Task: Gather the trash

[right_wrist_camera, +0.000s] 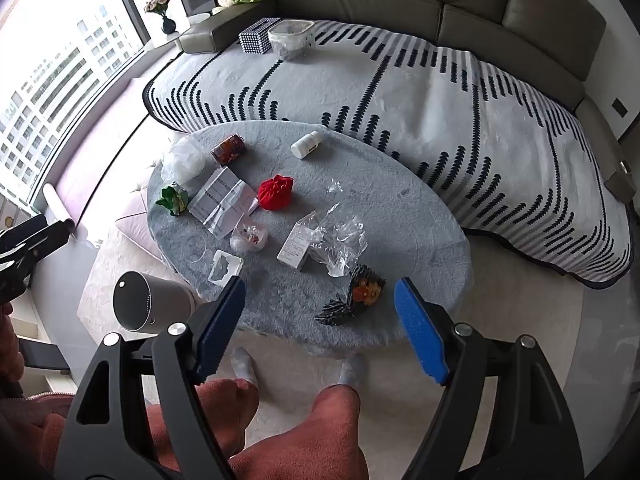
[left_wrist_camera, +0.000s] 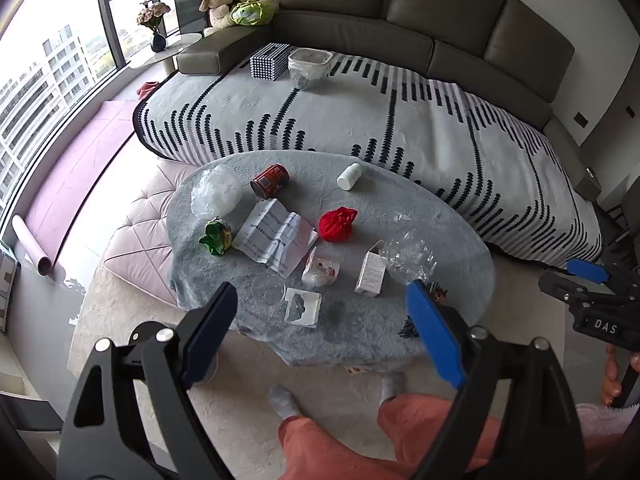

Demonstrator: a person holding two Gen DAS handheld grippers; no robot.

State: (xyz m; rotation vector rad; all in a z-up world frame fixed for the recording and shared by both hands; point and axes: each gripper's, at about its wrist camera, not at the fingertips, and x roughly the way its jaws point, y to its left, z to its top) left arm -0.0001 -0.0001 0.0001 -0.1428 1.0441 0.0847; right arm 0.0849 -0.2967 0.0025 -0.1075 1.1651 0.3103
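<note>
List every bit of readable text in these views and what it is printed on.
"DAS": on the right gripper body, left wrist view; it may be cut off.
Paper sheet: printed lines, too small to read.
White carton: print too small.
Red can: label blurred.

Black claw (left_wrist_camera: 322, 328), blue pads (left_wrist_camera: 434, 336), salmon trousers (left_wrist_camera: 420, 424)
</note>
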